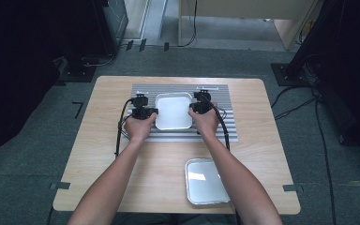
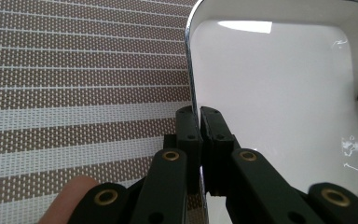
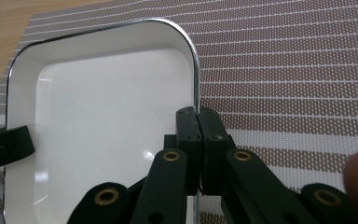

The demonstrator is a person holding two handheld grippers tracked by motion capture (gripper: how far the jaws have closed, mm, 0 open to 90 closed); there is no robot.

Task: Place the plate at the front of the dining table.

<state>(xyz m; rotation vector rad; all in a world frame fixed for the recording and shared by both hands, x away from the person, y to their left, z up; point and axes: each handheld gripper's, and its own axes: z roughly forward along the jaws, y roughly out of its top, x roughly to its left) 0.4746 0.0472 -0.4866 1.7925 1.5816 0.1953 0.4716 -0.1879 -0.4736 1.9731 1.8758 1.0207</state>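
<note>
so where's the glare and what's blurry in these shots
High view: soft overall, ceiling light mirrored in the metal tray. Left gripper view: a bright glare strip along the white tray far wall; a blurred fingertip at the bottom left. Right gripper view: small highlights on the tray floor; a blurred fingertip at the right edge.

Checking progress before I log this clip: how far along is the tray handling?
Done: both grasps are made. The left tool is shut on the white tray's left rim, the right tool on its right rim. In hand: the tray, gripped over the striped mat. Left: probably lifting and moving it; the metal tray sits untouched near the table's front edge.
</note>
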